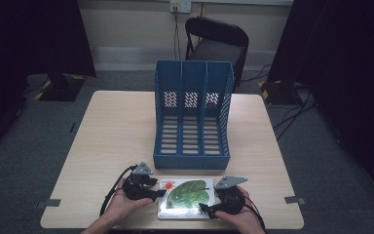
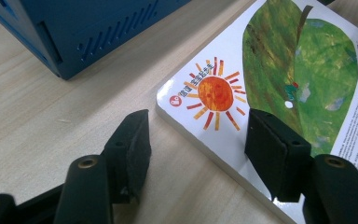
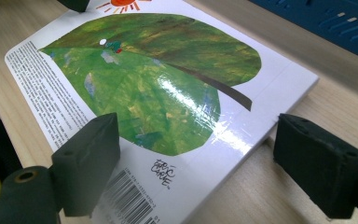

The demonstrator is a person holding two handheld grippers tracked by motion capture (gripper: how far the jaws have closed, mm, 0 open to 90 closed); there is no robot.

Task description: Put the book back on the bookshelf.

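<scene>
**Book still flat on the table, both grippers poised at its ends**

The glossy white board book with a green leaf and an orange sun on its cover (image 1: 186,197) lies flat near the table's front edge, just in front of the blue plastic three-slot file rack (image 1: 192,114); all three slots look empty, so filing, if that is the aim, seems not yet begun. The left gripper (image 1: 157,188) has its jaws spread wide astride the book's sun corner, one pad (image 2: 270,156) over the cover, the other above bare wood; the right gripper (image 1: 205,208) likewise stands open across the barcode end; neither clamps anything. Gripping, lifting and standing the book upright appear still to come.

The pale wood-grain tabletop (image 1: 112,141) is otherwise bare; beyond it, grey carpet, a black chair (image 1: 219,41) by a cream wall with a socket and cables, and dark curtains at both sides.
</scene>
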